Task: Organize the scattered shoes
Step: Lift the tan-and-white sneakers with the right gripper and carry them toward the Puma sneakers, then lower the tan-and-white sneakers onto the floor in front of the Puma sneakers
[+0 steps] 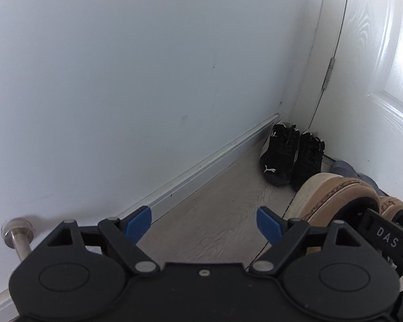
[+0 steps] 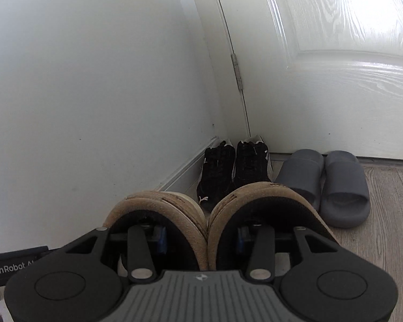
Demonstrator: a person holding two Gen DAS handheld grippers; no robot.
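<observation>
Right tongs (image 2: 201,237): 1 finger inside each of 2 tan shoes (image 2: 260,209), pinching adjoining collars together for carrying as a pair toward black trainers (image 2: 233,166). Left tongs (image 1: 203,224): wide open, empty.

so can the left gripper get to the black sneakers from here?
Probably yes. The left gripper is open and empty, with bare floor between it and the black sneakers; the tan shoes sit off to its right.
</observation>
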